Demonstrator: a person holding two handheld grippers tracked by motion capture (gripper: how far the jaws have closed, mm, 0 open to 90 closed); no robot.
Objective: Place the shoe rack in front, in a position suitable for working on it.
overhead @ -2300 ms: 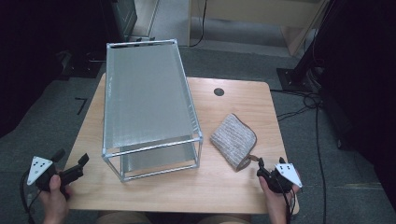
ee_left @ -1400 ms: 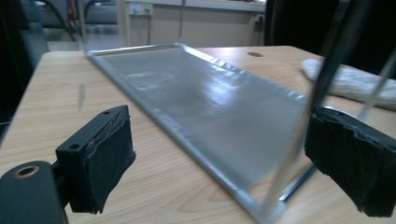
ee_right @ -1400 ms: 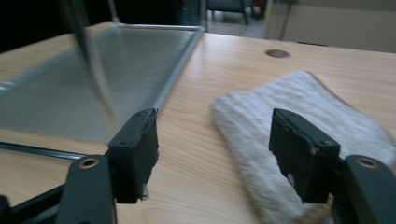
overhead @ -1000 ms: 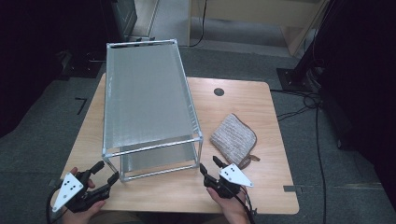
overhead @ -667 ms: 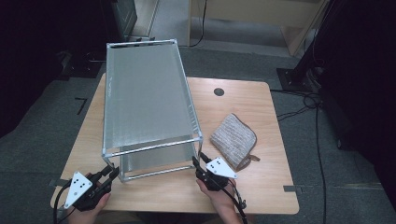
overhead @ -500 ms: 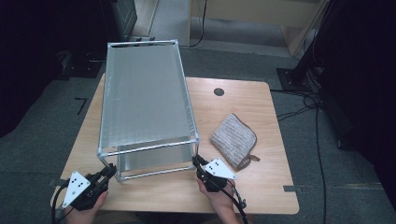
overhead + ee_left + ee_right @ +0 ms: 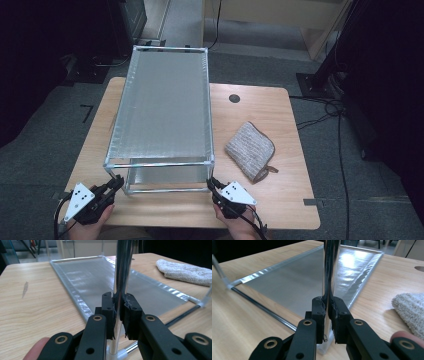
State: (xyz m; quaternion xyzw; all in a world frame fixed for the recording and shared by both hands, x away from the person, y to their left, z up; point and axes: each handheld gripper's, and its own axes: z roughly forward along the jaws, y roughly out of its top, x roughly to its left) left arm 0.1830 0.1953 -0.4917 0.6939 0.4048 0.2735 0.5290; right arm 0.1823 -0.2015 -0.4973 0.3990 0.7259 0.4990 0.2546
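Wooden tabletop (image 7: 280, 120): I clamp rack (image 7: 165, 105) near posts, left tool (image 7: 111, 186) and right tool (image 7: 214, 185); long axis runs away.

Both hands low at the near edge, left tool (image 7: 114, 184) and right tool (image 7: 212, 184) clamped.

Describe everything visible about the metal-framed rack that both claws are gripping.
The rack is a box frame of shiny metal rods with pale corner joints, carrying two grey mesh-like shelves, one on top and one near the bottom. It stands upright on the wooden table, its far end past the table's edge. The left claw clamps its near-left post; the right claw clamps its near-right post.
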